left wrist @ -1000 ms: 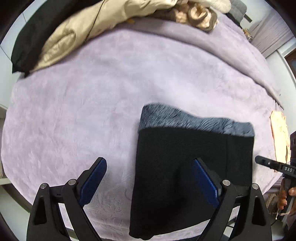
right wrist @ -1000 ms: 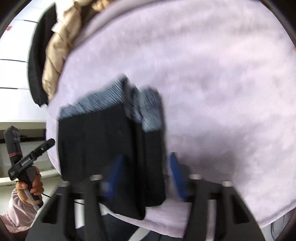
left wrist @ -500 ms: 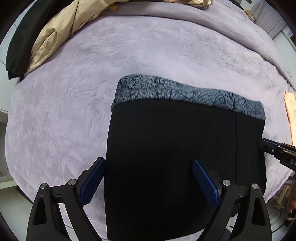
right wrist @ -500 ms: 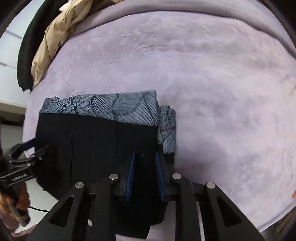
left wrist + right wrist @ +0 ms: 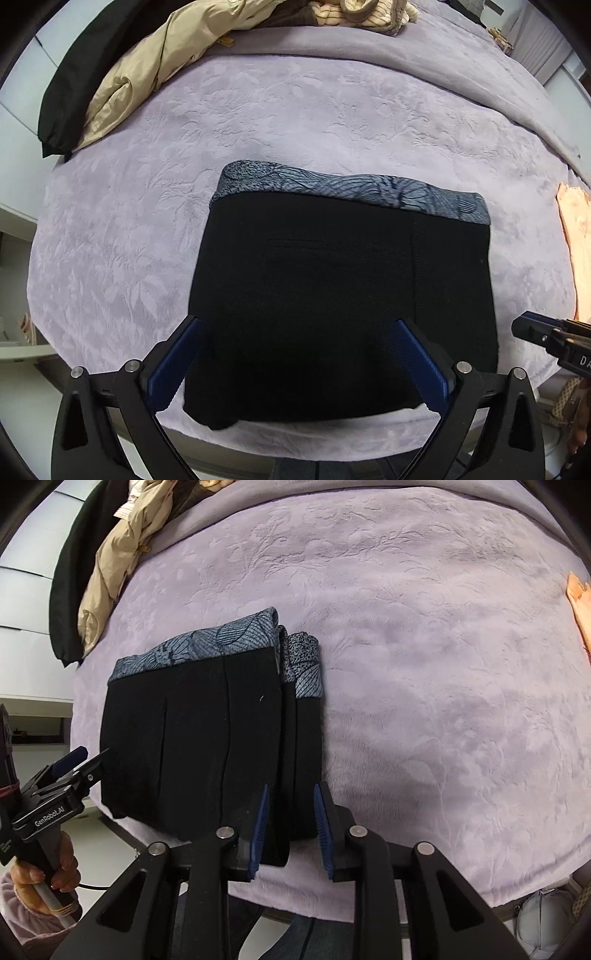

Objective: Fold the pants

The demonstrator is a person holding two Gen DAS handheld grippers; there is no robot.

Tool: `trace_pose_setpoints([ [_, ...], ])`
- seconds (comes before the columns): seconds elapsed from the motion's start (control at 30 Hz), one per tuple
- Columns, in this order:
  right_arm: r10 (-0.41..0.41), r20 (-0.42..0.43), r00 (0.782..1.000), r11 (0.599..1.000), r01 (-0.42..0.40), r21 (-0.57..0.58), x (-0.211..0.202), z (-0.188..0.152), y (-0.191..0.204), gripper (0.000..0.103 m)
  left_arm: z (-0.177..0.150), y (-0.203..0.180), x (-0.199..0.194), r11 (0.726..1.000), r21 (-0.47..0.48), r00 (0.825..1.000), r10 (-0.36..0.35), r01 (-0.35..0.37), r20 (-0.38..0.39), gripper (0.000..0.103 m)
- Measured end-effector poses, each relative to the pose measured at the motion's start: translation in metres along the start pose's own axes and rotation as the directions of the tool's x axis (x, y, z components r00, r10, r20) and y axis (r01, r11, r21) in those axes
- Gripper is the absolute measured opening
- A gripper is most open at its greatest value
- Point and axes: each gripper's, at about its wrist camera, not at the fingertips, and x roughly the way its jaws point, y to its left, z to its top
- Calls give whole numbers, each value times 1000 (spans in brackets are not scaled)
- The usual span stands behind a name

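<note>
A: Lilac bedspread point(image 5: 332, 122) first. Spread flat across the whole bed, embossed with leaves, wide enough to serve as the folding surface.

B: Agreed. Heaped clothing point(image 5: 122, 77) pushed back along the far edge, tan and black pieces together, probably parked there to keep the middle free. Peach cloth point(image 5: 580, 602) off at the right edge, well apart.

A: Then the pants point(image 5: 343, 306). Black, folded down to a compact rectangle, lying at the near edge of the bed, patterned blue-grey band turned toward the far side. Layers stacked several deep along the right side in the right wrist view.

B: Looks close to finished, judging by that tidy stack. Placed near the edge most likely for easy reach.

A: Left gripper point(image 5: 295, 358) next. Pointing steeply down over the near end of the pants, jaws spread wide and just opened further, pads touching nothing, cloth below rather than pinched. Released, plainly.

B: Right gripper point(image 5: 290, 825): set at the stacked right-hand layers, jaws just widened from a narrower gap. Dark fold between the pads, yet no clear press on it. Let go, by the look of it, or about to be.

A: Bare hand point(image 5: 40, 871) around the left handle, pink sleeve below.
</note>
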Motion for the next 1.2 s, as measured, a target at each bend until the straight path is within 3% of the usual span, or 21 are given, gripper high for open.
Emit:
trace_pose_setpoints([
  [0.23, 7, 12, 1000, 996, -6, -85, -17, -11, 7, 59, -24, -25, -12, 998, -55, 999, 43, -43, 7, 103],
  [0.37, -4, 52, 999, 997, 8, -76, -28, -21, 12, 80, -34, -31, -15, 999, -32, 999, 43, -43, 5, 103],
  [0.47, -12, 107, 994, 996, 21, -83, -32, -32, 22, 87, -41, -28, -17, 999, -9, 999, 41, -41, 7, 103],
  [0.57, -50, 146, 988, 995, 61, -73, -33, -46, 36, 103, -51, -21, -20, 999, 11, 999, 32, -32, 5, 103],
  [0.8, -82, 155, 985, 996, 87, -28, -28, -75, 61, 103, -71, 6, -29, 999, -7, 999, 49, -49, 2, 103],
  [1.2, -163, 215, 963, 986, 166, 4, -32, -95, 93, 103, -79, 34, -47, 998, 4, 994, 66, -66, 84, 103],
])
